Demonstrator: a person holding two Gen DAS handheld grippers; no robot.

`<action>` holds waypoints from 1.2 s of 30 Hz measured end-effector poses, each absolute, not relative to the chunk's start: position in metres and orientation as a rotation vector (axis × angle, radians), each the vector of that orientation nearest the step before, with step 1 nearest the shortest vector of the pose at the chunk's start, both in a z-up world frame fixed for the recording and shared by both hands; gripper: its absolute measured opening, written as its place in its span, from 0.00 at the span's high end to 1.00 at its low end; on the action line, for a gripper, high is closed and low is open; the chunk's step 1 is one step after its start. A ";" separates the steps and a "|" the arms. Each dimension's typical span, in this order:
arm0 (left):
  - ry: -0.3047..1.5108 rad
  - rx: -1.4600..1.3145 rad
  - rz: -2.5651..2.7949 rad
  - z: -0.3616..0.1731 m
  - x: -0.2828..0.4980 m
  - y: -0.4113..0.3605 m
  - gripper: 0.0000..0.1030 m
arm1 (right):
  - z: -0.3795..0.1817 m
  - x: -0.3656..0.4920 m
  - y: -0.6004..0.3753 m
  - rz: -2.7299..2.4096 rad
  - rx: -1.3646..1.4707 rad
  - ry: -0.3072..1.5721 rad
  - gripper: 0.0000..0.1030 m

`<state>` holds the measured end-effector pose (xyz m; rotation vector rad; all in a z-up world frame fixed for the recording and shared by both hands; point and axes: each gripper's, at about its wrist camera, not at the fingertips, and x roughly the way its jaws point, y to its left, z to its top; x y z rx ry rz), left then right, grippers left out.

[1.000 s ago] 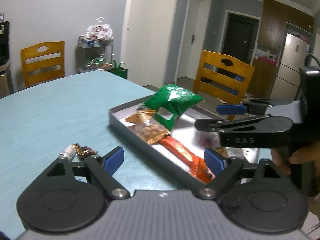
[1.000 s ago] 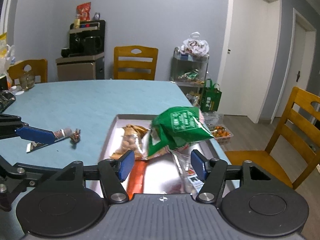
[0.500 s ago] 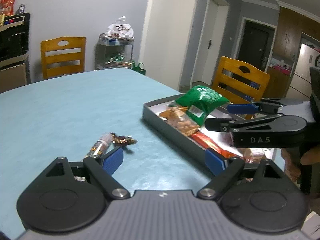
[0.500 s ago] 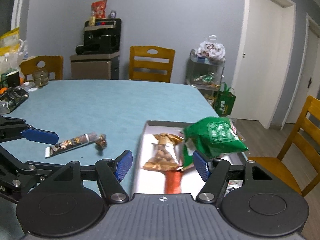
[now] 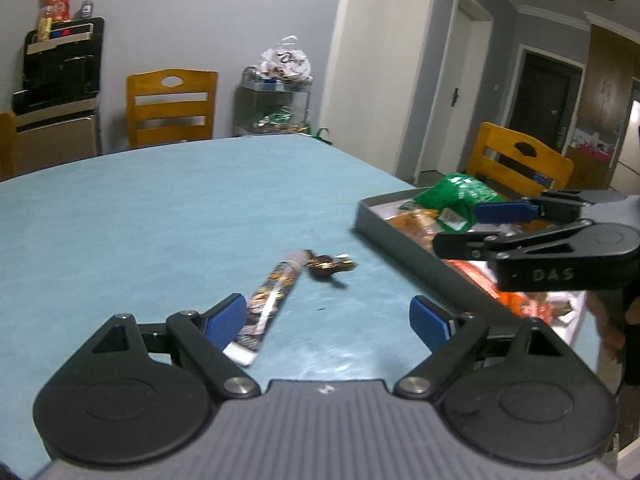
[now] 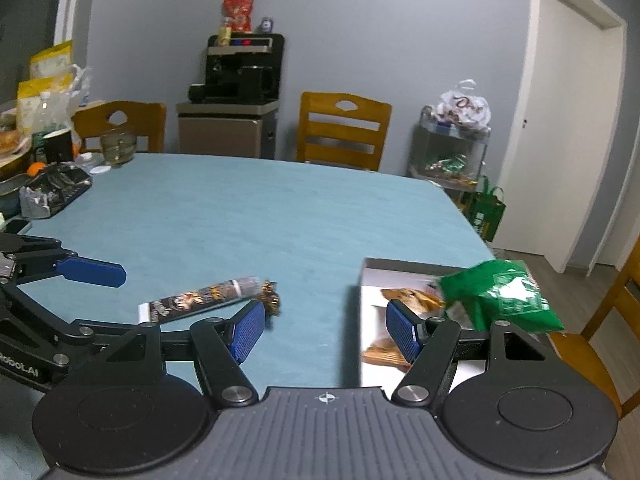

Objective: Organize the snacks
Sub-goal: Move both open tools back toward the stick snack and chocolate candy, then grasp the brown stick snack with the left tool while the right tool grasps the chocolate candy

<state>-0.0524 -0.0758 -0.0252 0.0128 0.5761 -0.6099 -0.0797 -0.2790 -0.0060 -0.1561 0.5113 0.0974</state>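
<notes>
Left gripper [image 5: 326, 318]: jaws spread wide, nothing between the pads, hovering low over the teal counter [image 5: 160, 216]. Its left pad [image 5: 226, 316] overlaps the near end of the long snack stick in the left wrist view; whether they touch cannot be told.

Long snack stick [image 5: 272, 294]: dark printed wrapper, lying flat on the counter, running diagonally from beside the left pad up toward the small candy. In the right wrist view it [image 6: 200, 296] lies between the two grippers, ahead of the right gripper's left finger.

Small wrapped candy [image 5: 330, 265]: dark with gold ends, on the counter just at the far tip of the stick, ahead of the open left jaws and short of the tray.

Grey tray [image 5: 394, 236]: on the counter toward its right edge, to the right of the candy and apart from it. Contents: green bag [image 6: 500, 296] at the far end, a packet of brown snacks [image 6: 412, 300], an orange-red wrapper [image 5: 516, 300].

Right gripper [image 6: 326, 330]: jaws apart, empty, held over the tray's left wall; its right pad [image 6: 402, 332] is above the tray's inside, its left pad [image 6: 250, 332] above bare counter near the candy [image 6: 272, 298].
</notes>
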 end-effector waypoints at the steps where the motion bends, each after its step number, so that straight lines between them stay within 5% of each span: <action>1: 0.574 0.020 -0.595 -0.027 -0.052 -0.071 0.13 | -0.006 -0.079 -0.276 0.107 -0.155 0.512 0.35; 17: 0.587 0.229 -0.560 -0.073 0.001 -0.092 0.14 | -0.015 -0.072 -0.255 0.177 -0.103 0.532 0.27; 25: 0.617 0.204 -0.561 -0.079 0.029 -0.116 0.44 | -0.027 -0.042 -0.263 0.144 -0.053 0.557 0.31; 30: 0.608 0.203 -0.594 -0.080 0.033 -0.124 0.77 | -0.044 -0.014 -0.254 0.120 -0.067 0.622 0.45; 36: 0.627 0.116 -0.561 -0.080 0.036 -0.107 0.79 | -0.051 -0.002 -0.243 0.135 -0.062 0.618 0.52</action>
